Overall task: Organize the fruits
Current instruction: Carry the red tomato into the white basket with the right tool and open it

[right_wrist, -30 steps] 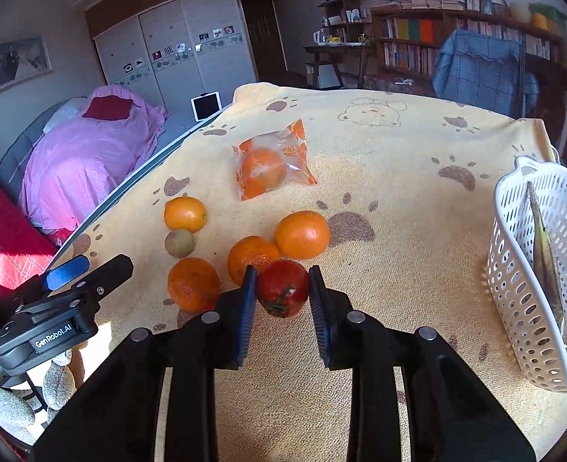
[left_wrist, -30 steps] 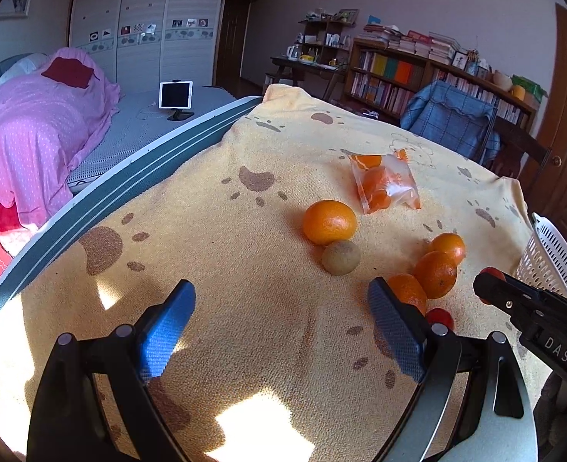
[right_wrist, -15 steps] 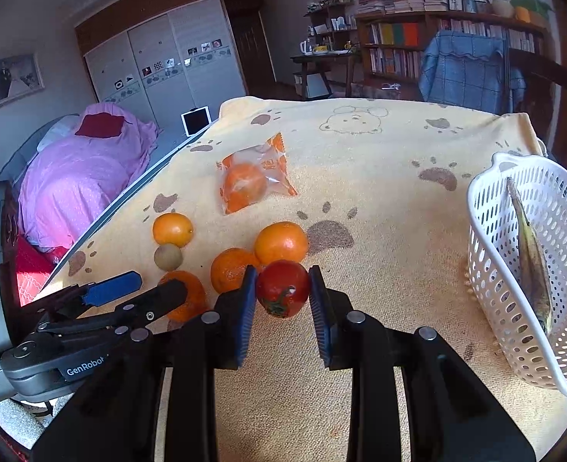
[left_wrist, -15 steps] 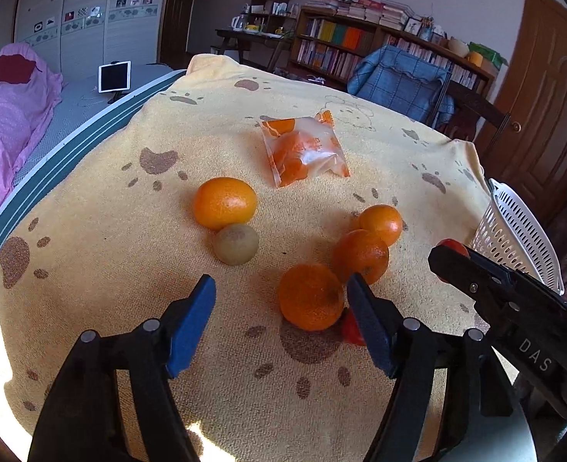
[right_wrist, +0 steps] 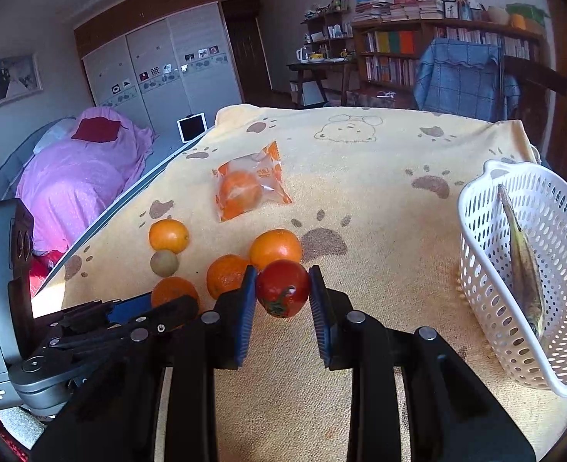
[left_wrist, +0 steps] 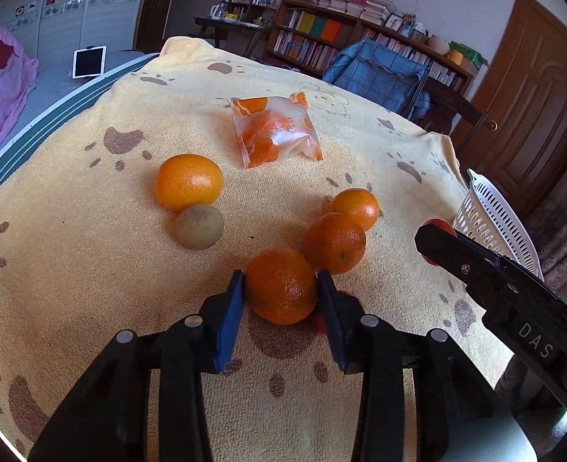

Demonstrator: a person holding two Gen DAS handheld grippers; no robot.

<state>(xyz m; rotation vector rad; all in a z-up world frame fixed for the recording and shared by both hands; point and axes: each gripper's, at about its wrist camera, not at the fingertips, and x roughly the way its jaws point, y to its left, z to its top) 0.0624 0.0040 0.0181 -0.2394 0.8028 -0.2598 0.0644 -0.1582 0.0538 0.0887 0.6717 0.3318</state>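
Observation:
My left gripper (left_wrist: 280, 275) points down at the nearest orange (left_wrist: 279, 288) on the yellow paw-print cloth (left_wrist: 91, 269). Its jaws are closing and both blue pads touch the orange's sides. My right gripper (right_wrist: 282, 287) is shut on a red tomato (right_wrist: 282, 288) and holds it above the cloth, left of the white basket (right_wrist: 480, 292). Two more oranges (left_wrist: 335, 242) (left_wrist: 356, 208) lie just beyond the gripped one. Another orange (left_wrist: 189, 181) and a kiwi (left_wrist: 198, 226) sit to the left. A bagged orange (left_wrist: 275, 134) lies farther back.
A banana (right_wrist: 522, 261) leans inside the basket at the table's right edge. The table's left edge drops toward a bed with a pink cover (right_wrist: 75, 177). A chair with a blue cloth (right_wrist: 464, 77) and bookshelves stand behind the table.
My left gripper moved forward and down to the nearest orange, and its wide jaws came in around it. The right gripper stayed put with the tomato.

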